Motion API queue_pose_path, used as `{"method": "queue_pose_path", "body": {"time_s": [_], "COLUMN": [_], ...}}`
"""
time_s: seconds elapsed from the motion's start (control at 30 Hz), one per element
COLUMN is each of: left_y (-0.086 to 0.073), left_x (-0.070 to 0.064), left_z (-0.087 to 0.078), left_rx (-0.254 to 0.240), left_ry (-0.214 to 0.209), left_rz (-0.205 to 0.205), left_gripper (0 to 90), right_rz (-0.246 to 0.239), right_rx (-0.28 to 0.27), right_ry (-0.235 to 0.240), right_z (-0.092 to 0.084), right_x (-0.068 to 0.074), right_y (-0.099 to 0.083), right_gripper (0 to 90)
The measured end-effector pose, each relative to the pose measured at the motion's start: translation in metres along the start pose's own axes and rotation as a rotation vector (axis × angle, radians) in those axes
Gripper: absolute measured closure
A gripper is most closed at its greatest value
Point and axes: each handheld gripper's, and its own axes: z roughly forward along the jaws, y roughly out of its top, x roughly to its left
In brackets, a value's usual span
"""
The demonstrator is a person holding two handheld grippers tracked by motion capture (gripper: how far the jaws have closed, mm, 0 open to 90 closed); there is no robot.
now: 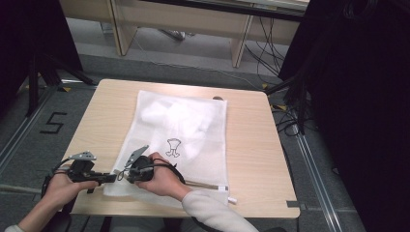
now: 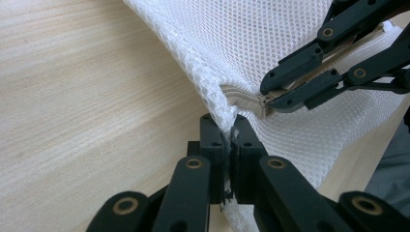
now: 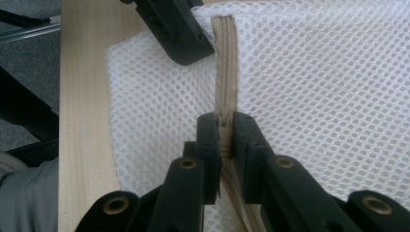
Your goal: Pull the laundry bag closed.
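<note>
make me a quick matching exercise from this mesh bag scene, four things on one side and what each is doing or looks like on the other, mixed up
Things:
1. left hand-held gripper
2. right hand-held gripper
3. mesh laundry bag
4. table

States:
A. light wood, carries the bag
B. shut on the beige zipper
C. white, lies flat with a small dark printed figure on it
D. shut on the white mesh at the bag's near-left corner

Pairs: 1-D, 2-B, 3-C, 4-A
</note>
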Motion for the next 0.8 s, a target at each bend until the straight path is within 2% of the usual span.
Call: {"method": "queue_pose_path", "body": {"time_s": [0.03, 0.07, 0.1, 0.23, 0.27, 0.3, 0.43, 0.47, 0.8], "left_y": [-0.001, -0.001, -0.001, 0.0, 0.0, -0.001, -0.001, 0.0, 0.0], "left_x": [0.0, 0.0, 0.0, 0.001, 0.0, 0.0, -0.001, -0.001, 0.0], "left_z": [0.001, 0.001, 0.0, 0.0, 0.0, 0.001, 0.001, 0.0, 0.0], "left_rx": [-0.023, -0.025, -0.015, -0.007, -0.007, -0.027, -0.025, -0.002, -0.001], "left_ry": [0.004, 0.007, 0.013, 0.007, 0.009, 0.012, 0.016, 0.021, 0.021], "left_rz": [-0.005, -0.008, -0.013, -0.014, -0.013, -0.014, -0.009, 0.001, 0.005], "left_gripper": [85.6, 85.6, 85.5, 85.5, 85.5, 85.5, 85.5, 85.5, 85.5], "right_rz": [0.005, 0.01, -0.018, -0.015, 0.001, 0.005, 0.01, 0.011, 0.013], "right_rx": [0.002, 0.004, 0.001, 0.002, 0.003, 0.002, 0.006, 0.004, 0.012], "right_ry": [0.0, 0.003, 0.001, 0.003, 0.001, -0.001, -0.003, -0.003, -0.008], "right_z": [-0.001, -0.001, -0.002, -0.003, -0.005, -0.006, -0.007, -0.007, -0.011], "right_x": [0.001, 0.001, -0.001, -0.002, -0.001, -0.001, 0.0, 0.0, 0.0], "right_y": [0.0, -0.001, -0.002, -0.004, -0.005, -0.006, -0.006, -0.006, -0.01], "right_gripper": [82.8, 82.8, 82.8, 82.8, 82.7, 82.7, 82.8, 82.8, 82.8]}}
